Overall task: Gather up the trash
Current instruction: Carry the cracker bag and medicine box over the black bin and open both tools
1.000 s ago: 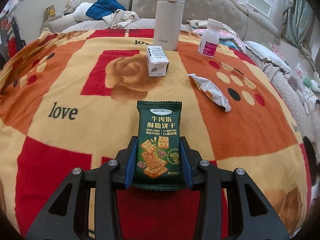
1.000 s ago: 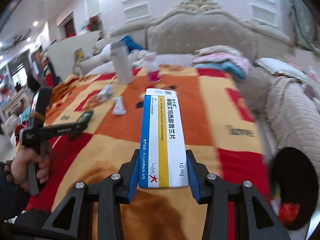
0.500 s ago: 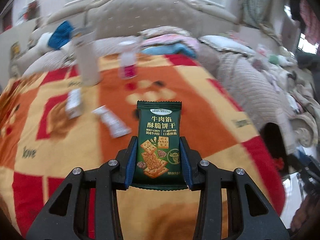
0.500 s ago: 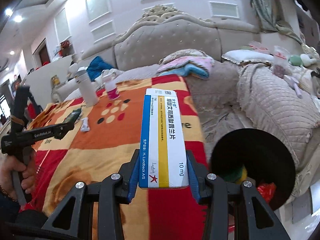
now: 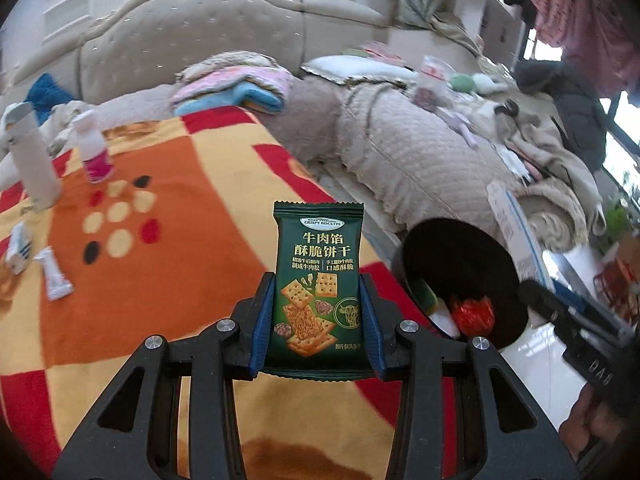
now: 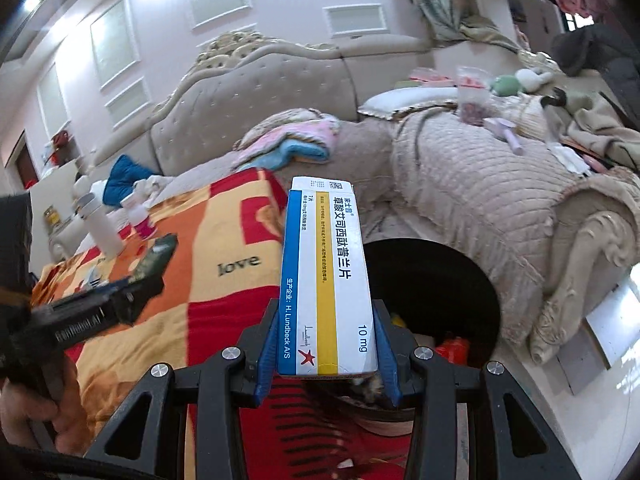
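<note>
You're carrying trash to the bin (image 5: 460, 256) beside the bed (image 5: 180, 240): left fingers (image 5: 264, 320) clamp the biscuit packet (image 5: 319, 280), right fingers (image 6: 268, 344) clamp the medicine box (image 6: 326, 276). Next, get each over the bin's mouth and let go.

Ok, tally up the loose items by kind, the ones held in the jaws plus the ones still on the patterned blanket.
Snack packets: 2, green biscuit packet held, white sachet on the blanket
Boxes: 2, medicine box held, small carton on the blanket
Bottles: 2, white flask, pink-labelled bottle
Total: 6
</note>
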The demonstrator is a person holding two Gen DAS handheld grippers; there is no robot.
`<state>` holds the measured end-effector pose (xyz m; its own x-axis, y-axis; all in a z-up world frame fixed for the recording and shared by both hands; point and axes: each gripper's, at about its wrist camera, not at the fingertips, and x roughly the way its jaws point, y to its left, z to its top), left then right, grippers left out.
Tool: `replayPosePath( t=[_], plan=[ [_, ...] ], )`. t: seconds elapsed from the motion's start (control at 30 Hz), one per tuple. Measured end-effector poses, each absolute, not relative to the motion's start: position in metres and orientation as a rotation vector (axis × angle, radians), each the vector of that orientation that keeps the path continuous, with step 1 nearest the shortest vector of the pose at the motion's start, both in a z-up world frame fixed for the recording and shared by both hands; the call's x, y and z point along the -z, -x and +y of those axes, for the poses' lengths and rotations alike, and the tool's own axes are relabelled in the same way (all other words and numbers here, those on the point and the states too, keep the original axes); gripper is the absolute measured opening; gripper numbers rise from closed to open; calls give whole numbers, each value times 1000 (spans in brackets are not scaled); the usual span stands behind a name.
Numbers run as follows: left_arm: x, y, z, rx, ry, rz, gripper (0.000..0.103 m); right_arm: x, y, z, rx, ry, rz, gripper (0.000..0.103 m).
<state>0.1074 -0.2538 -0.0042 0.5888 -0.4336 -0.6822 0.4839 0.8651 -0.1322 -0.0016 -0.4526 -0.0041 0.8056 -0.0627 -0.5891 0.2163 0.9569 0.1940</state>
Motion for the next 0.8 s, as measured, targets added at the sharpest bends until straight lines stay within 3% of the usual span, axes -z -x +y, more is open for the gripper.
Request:
replayPosePath(
  t=[0.8],
  plan=[
    [13,-101,-280,544,-182,723,38,15,3,-489,307,-277,665,41]
  ],
)
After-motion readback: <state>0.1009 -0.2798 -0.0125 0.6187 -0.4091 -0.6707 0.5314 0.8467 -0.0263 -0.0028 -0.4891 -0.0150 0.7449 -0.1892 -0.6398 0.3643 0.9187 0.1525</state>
